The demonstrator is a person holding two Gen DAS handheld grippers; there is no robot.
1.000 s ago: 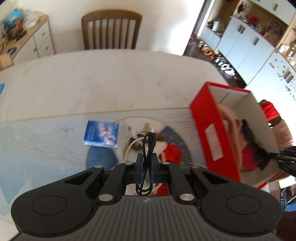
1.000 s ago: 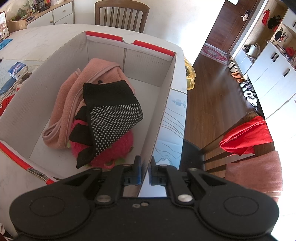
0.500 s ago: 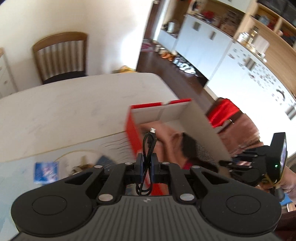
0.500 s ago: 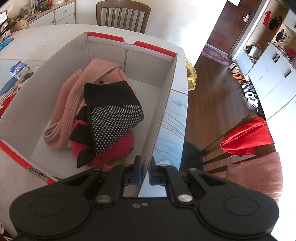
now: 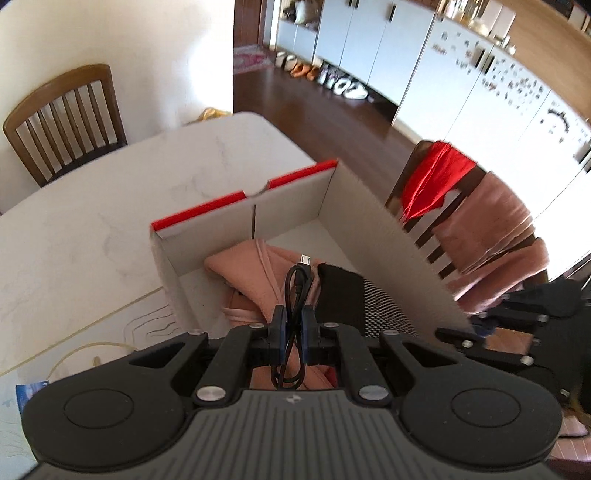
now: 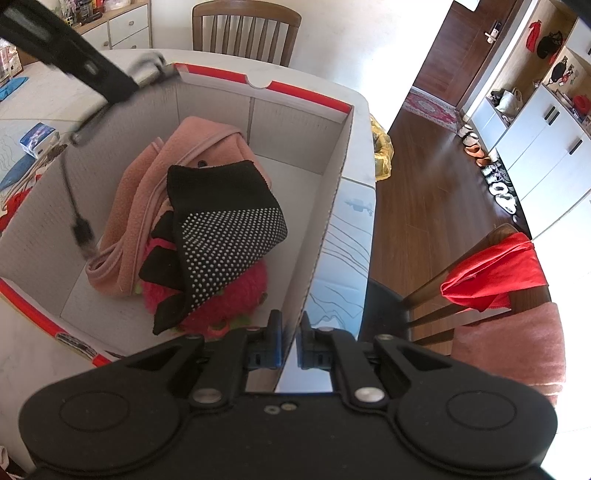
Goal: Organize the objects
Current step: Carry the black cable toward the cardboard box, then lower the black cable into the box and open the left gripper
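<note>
A red and white cardboard box (image 6: 332, 177) stands on the table, holding a pink cloth (image 6: 140, 192), a black dotted glove (image 6: 229, 229) and a red plush (image 6: 229, 295). My left gripper (image 5: 294, 314) is shut on a folded black USB cable (image 5: 295, 280) and hovers over the box's (image 5: 288, 192) inside, above the pink cloth (image 5: 251, 266). In the right wrist view the cable (image 6: 74, 206) hangs blurred inside the left wall. My right gripper (image 6: 290, 325) is shut on the near right wall of the box.
A chair with a red cloth (image 6: 491, 273) and a pink towel stands right of the table. A wooden chair (image 6: 243, 26) stands at the far side. A blue packet (image 6: 37, 138) and a white cord lie on the mat left of the box.
My left gripper has swung right with the cable, from above the mat and blue packet to over the open box. The right gripper and the box have stayed still.
</note>
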